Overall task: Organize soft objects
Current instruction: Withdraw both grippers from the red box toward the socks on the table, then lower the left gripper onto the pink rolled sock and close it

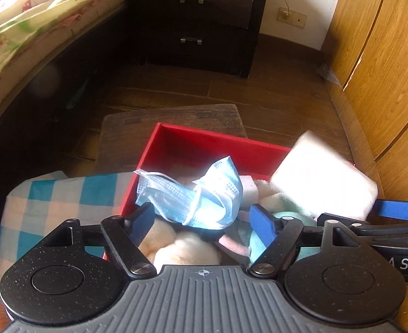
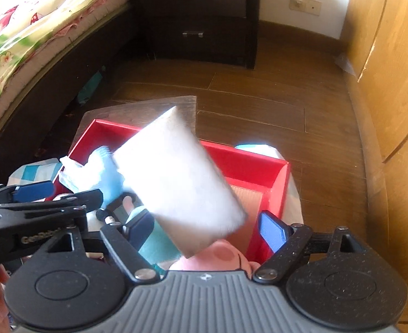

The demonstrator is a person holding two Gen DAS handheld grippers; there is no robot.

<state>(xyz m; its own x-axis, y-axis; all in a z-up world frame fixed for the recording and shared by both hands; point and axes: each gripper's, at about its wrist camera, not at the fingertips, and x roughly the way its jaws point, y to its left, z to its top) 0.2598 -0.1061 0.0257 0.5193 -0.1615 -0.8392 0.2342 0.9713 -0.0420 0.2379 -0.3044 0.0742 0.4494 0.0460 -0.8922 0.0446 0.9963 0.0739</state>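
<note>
Motion blur smears the white sponge (image 2: 176, 183) between the right gripper (image 2: 204, 230) jaws, spread apart untouching.

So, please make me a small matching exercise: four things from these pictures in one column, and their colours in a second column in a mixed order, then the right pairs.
Things:
1. box
2. face mask
3. foam block
4. nightstand

Colours:
A. white
B. dark brown
C. red
D. light blue

Pairs: 1-C, 2-D, 3-A, 4-B
</note>
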